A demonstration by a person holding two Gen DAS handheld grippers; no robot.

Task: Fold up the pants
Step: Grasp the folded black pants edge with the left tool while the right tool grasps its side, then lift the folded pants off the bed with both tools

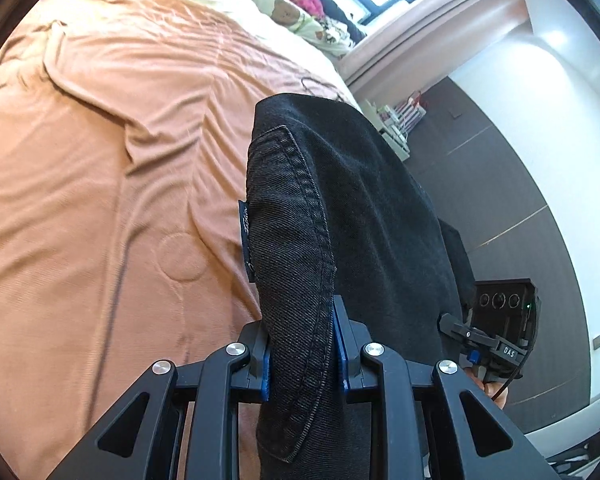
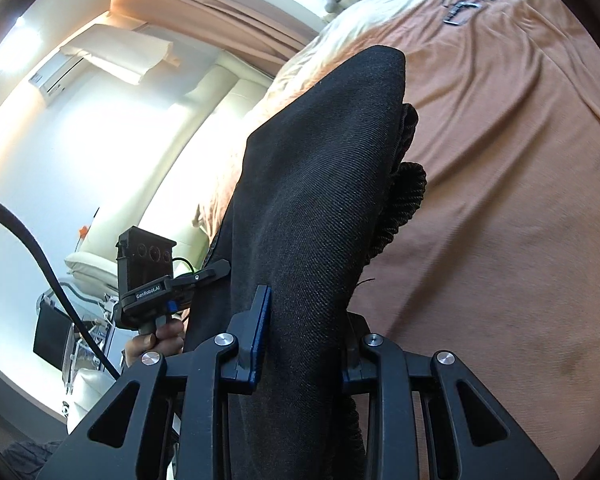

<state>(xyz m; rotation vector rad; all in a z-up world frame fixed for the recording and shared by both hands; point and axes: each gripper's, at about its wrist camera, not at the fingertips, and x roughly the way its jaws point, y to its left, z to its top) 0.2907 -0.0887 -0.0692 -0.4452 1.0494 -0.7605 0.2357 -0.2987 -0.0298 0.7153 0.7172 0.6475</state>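
The left claw [image 1: 302, 354] pinches a thick fold of the black denim pants [image 1: 340, 208], stitched pocket seam facing up, at lower centre. The right claw [image 2: 300, 336] likewise clamps the pants [image 2: 320, 200], which rise over the orange bedspread [image 2: 500, 200]. Their lower ends are cut off by the frame.

Pants [image 1: 340, 208] above bed [image 1: 100, 160]

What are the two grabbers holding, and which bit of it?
Both hold the black pants. The left gripper pinches a stitched back-pocket fold; the right gripper pinches a plain bunched fold.
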